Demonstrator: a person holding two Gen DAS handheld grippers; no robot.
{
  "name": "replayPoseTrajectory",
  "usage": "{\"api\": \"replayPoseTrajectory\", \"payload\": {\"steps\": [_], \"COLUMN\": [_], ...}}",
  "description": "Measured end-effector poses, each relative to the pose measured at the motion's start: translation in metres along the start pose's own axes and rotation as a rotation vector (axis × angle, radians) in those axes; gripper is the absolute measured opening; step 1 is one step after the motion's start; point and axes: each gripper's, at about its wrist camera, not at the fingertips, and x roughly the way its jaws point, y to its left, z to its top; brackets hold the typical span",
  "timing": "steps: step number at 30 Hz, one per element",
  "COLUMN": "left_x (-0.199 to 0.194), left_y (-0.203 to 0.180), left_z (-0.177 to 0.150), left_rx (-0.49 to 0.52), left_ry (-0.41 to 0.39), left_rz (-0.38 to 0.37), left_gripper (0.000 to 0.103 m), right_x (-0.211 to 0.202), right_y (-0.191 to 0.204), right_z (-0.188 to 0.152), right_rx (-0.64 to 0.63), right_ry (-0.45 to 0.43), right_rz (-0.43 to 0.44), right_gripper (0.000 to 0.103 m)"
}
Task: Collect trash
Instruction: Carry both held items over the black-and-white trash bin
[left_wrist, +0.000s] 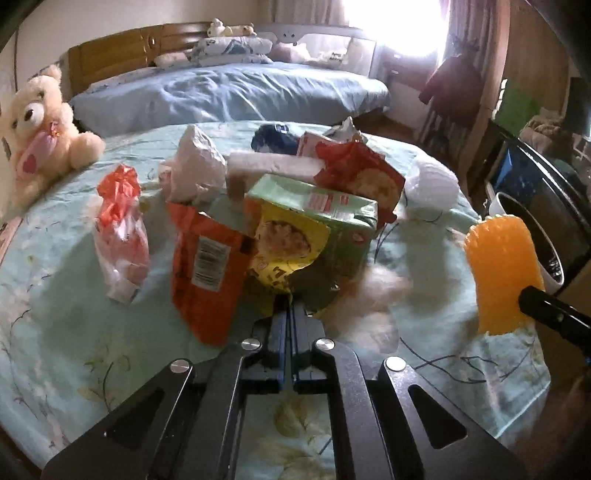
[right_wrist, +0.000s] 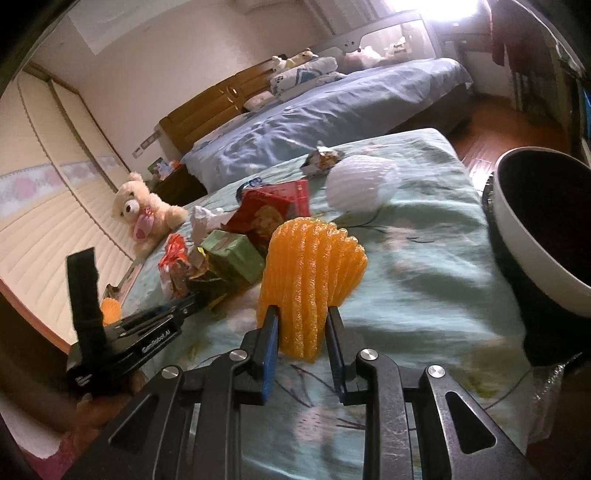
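A pile of trash lies on the teal floral bedspread (left_wrist: 74, 325). My left gripper (left_wrist: 289, 301) is shut on the lower edge of a yellow snack wrapper (left_wrist: 286, 251), in front of a green carton (left_wrist: 328, 214) and an orange bag (left_wrist: 205, 273). My right gripper (right_wrist: 301, 328) is shut on an orange foam net sleeve (right_wrist: 310, 273) and holds it upright above the bedspread; the sleeve also shows in the left wrist view (left_wrist: 502, 273). The left gripper shows in the right wrist view (right_wrist: 192, 301), its tips at the wrapper.
A white-rimmed black bin (right_wrist: 543, 229) stands at the bed's right edge. More trash lies beyond: a red cracker bag (left_wrist: 365, 177), white foam net (left_wrist: 432, 184), clear-and-red bag (left_wrist: 120, 229), white plastic (left_wrist: 197, 166). A teddy bear (left_wrist: 40, 129) sits at left.
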Motion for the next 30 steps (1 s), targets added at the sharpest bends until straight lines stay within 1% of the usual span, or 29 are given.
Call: {"api": "replayPoseTrajectory", "payload": {"steps": [4, 7, 12, 16, 21, 30], "left_x": [-0.020, -0.035, -0.048, -0.048, -0.044, -0.039], "left_y": [-0.010, -0.026, -0.054, -0.072, -0.098, -0.139], "left_z": [-0.002, 0.000, 0.004, 0.008, 0.007, 0.014], "left_rx": [0.026, 0.058, 0.111, 0.123, 0.166, 0.230], "left_ry": [-0.046, -0.078, -0.100, -0.094, -0.085, -0.081], "left_rz": [-0.033, -0.062, -0.105, -0.153, -0.182, -0.223], "left_gripper": [0.001, 0.001, 0.001, 0.001, 0.001, 0.001], "right_x": [-0.010, -0.020, -0.033, -0.042, -0.052, -0.072], "right_y": [-0.009, -0.013, -0.020, -0.029, -0.038, -0.068], "right_z": [0.002, 0.003, 0.005, 0.006, 0.008, 0.008], "right_rx": [0.009, 0.004, 0.003, 0.012, 0.027, 0.069], "right_ry": [-0.016, -0.031, -0.057, -0.072, -0.092, -0.121], "right_rz": [-0.001, -0.005, -0.023, -0.042, -0.062, -0.115], "right_gripper": [0.024, 0.024, 0.024, 0.024, 0.024, 0.024]}}
